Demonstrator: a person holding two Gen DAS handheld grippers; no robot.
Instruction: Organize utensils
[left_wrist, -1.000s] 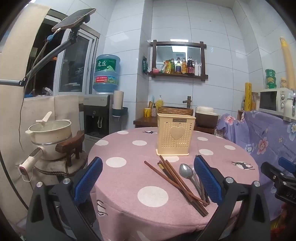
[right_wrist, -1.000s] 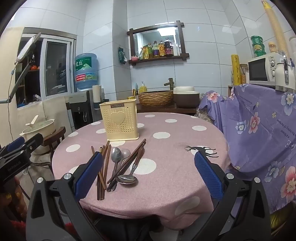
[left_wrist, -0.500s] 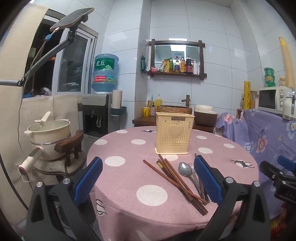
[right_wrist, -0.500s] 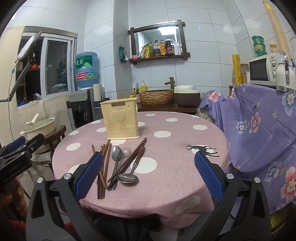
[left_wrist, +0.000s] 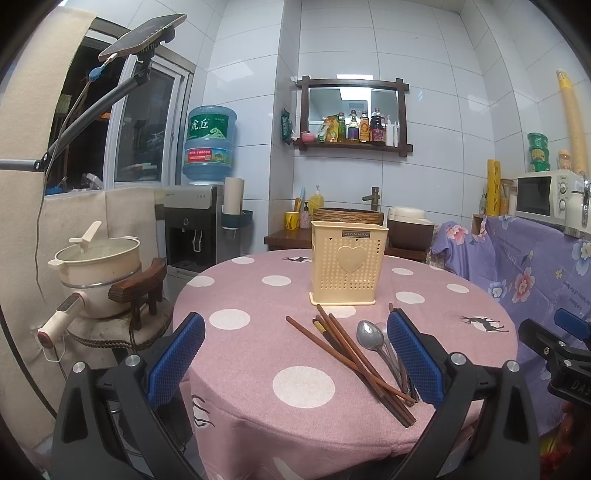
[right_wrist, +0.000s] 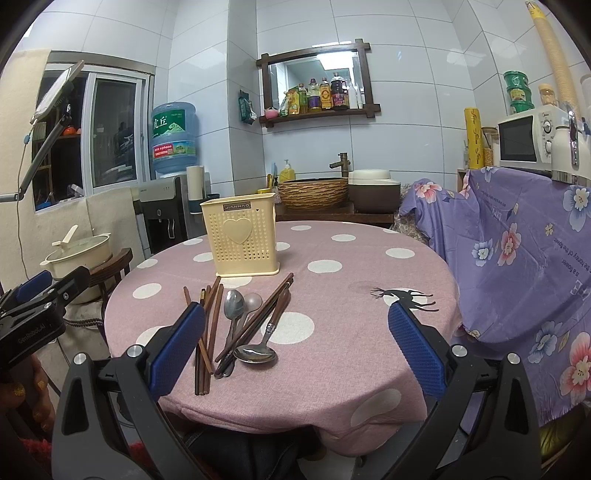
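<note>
Right wrist view: round table (right_wrist: 369, 266) w/ pink polka-dot cloth fills the middle of the room. Cream perforated utensil holder (right_wrist: 242, 236) stands upright toward the far-left part of the tabletop, heart on its front, looks empty from here, interior not visible.

Utensil pile sits on the near edge betw. holder and person, well clear of holder base at the near end, far tips reaching close to it. Brown chopsticks (right_wrist: 208, 332) in a loose bundle, long axes running near-to-far, fanned slightly. Spoons (right_wrist: 233, 306) lie among them, two bowls pointing away toward holder; third spoon (right_wrist: 256, 354) reversed, bowl at near edge, handle slanting up-right alongside a crossing chopstick pair.

Right gripper (right_wrist: 295, 347) hovers just short of table edge, jaws spread wide, nothing held. Pile lies ahead and to its left, by the left finger pad. Left gripper (left_wrist: 295, 354) likewise wide open, empty; in the left wrist view the chopsticks (left_wrist: 351, 354) and spoons (left_wrist: 369, 336) sit ahead, toward its right pad.

Judgement: pile sits betw. the two grippers, neither clearly nearer. Utensil axes run roughly along the fingers, so a pinch across the shafts looks workable. Thin, flat, overlapping pieces; prob. fiddly to single out, spoons likely slippery.
</note>
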